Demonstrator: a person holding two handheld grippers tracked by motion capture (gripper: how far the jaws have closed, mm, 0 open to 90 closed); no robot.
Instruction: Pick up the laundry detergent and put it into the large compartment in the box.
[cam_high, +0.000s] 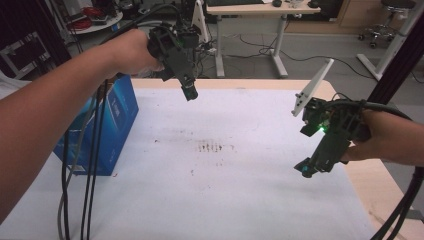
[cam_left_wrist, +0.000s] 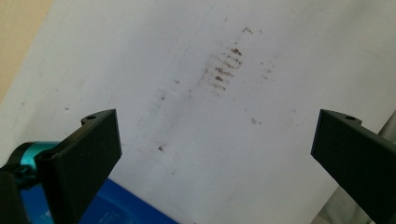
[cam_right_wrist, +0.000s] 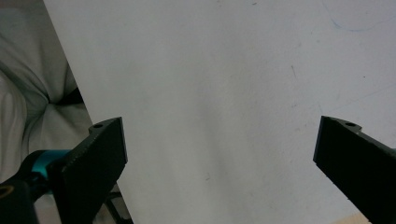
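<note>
White sheeting covers the worktop (cam_high: 240, 200), marked by a patch of brown smudges (cam_high: 214, 147) near its middle. The left claw (cam_high: 189, 93) hangs above the far left part, jaws spread wide with nothing between them, just beside a blue box (cam_high: 117, 120) standing at the left edge. The right claw (cam_high: 306, 169) hovers over the right edge, also wide open and empty, well apart from the box.
</note>
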